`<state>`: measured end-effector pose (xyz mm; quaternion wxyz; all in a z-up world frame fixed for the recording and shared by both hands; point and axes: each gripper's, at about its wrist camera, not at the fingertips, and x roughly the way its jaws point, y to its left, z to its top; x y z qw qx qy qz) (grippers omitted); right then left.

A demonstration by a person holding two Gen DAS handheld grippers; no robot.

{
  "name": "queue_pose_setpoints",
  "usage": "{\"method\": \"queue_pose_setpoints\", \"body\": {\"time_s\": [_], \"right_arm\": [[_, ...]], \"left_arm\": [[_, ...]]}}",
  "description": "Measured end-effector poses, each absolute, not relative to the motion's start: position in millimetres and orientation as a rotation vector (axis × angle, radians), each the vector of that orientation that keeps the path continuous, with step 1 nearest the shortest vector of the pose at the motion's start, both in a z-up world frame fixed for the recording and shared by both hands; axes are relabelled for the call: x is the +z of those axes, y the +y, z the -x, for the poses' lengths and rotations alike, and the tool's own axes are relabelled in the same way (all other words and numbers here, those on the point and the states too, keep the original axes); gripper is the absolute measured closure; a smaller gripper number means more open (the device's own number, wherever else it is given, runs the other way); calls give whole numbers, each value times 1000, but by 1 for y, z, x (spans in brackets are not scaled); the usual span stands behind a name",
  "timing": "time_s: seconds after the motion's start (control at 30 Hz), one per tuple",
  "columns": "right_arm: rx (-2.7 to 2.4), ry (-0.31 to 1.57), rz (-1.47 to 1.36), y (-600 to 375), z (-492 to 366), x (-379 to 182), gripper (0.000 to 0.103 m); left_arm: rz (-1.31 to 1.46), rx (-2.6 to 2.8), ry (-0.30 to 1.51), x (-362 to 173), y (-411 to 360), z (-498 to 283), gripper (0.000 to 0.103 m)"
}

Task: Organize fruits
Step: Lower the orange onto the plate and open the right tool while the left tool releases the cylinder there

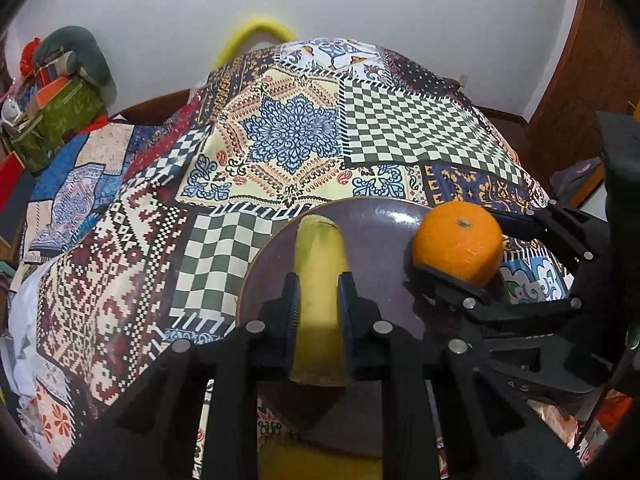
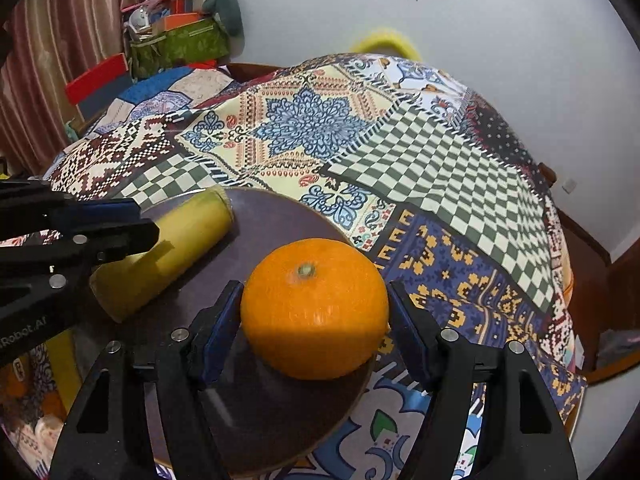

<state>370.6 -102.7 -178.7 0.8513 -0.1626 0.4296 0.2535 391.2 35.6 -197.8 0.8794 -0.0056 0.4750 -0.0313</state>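
Both fruits sit on the dark plate — left tongs pinching the yellow banana piece, right tongs around the orange, just right of the banana, pads touching its sides.

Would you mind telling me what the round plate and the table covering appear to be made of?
The plate looks like glazed ceramic or glossy plastic: dark purple-brown with sharp light reflections; which one is unclear. The table covering looks like printed woven fabric: matte, patchwork-patterned, draping over the table edge.
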Motion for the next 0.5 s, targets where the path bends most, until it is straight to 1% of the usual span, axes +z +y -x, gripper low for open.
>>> {"method": "queue_pose_setpoints", "body": {"time_s": [0.07,0.13,0.33,0.5], "right_arm": [[541,885,335,-103,-368,-172,25],[540,855,330,-104,-364,-163,21],[511,781,346,-109,-346,-143,21],[516,757,310,-114,-331,-129,21]], "left_arm": [[23,-68,987,-195,37,-389,84],[40,-69,979,-190,39,-385,84],[73,-74,918,-165,45,-363,84],[93,-76,853,-134,49,-334,84]]}}
